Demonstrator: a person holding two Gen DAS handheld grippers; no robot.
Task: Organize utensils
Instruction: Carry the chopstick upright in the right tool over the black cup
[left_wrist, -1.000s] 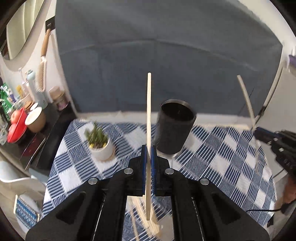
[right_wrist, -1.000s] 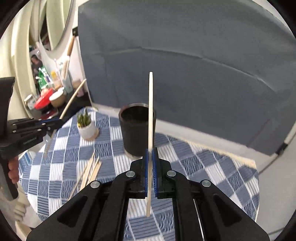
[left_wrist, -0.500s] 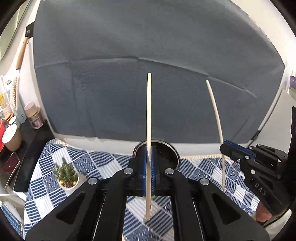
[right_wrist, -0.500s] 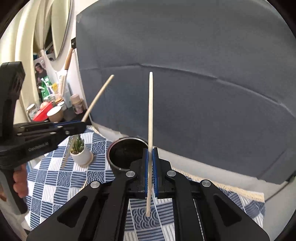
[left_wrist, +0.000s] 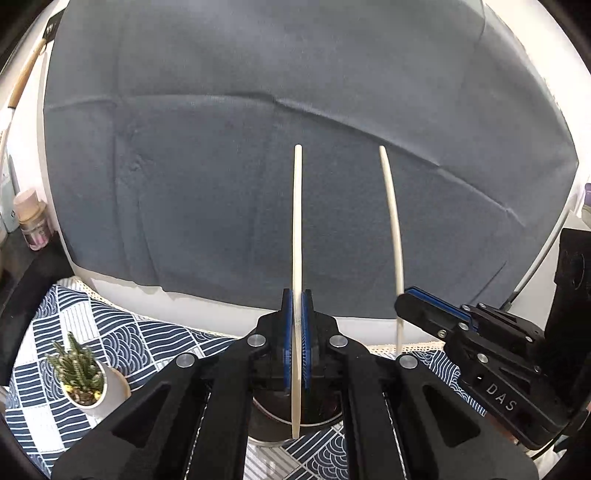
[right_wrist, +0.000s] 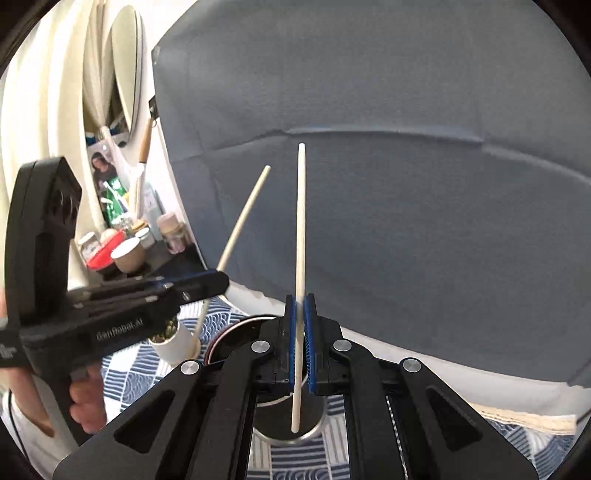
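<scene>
A: What do the 2 grippers hold?
B: The left gripper (left_wrist: 296, 347) clamps 1 slim, pale wooden chopstick (left_wrist: 297, 236) upright; the right gripper (right_wrist: 300, 347) pinches its twin (right_wrist: 300, 258); both hang above the dark cylindrical holder (right_wrist: 291, 424).
A: And beneath?
B: Blue-patterned cloth (left_wrist: 110, 343); a white-potted spiky plant (left_wrist: 79, 376), probably a succulent.

Left tongs (left_wrist: 297, 343): blue-padded jaws closed tight on a thin pale stick that stands upright between them. Body angled somewhat downward. In the right wrist view it enters from the left edge, its jaws pointing right, gripped by a hand (right_wrist: 86, 402) wrapped round the black handle.

Right tongs (right_wrist: 300, 343): jaws likewise clamped on a stick. In the left wrist view it reaches in from the right edge, pointing left.
</scene>
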